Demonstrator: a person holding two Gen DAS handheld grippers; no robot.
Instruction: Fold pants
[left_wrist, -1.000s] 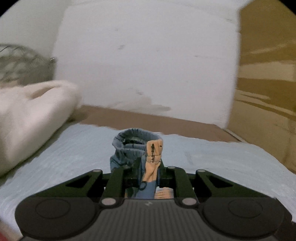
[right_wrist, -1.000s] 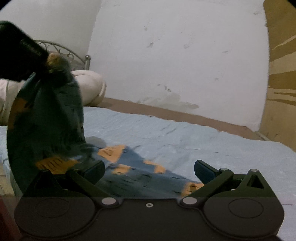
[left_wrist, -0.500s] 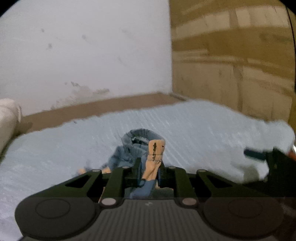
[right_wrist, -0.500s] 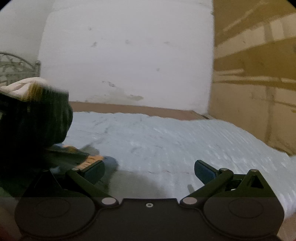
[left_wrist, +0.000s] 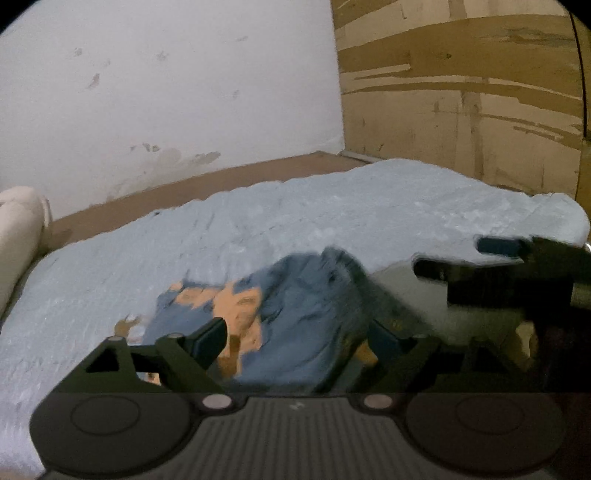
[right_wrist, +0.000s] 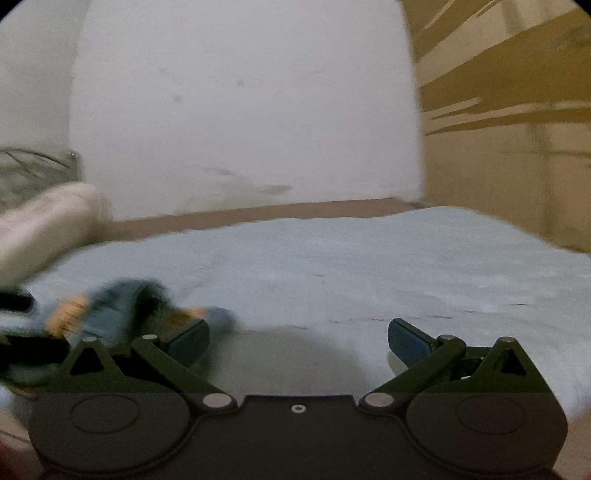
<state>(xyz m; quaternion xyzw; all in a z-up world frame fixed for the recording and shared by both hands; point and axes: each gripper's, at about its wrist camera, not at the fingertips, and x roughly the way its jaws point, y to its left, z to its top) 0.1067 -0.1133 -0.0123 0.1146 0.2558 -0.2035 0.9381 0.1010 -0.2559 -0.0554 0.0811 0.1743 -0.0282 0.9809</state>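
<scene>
Both grippers gape empty, the left gripper (left_wrist: 295, 341) having just let go of the soft, limp pants (left_wrist: 280, 317) bunched near the bed (left_wrist: 332, 221) front edge, best pinched at the waistband.

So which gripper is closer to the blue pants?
Left. The left gripper has just opened right over the blue pants, cloth between its fingers. The right gripper sits open beside them, over the bare bedsheet.
</scene>
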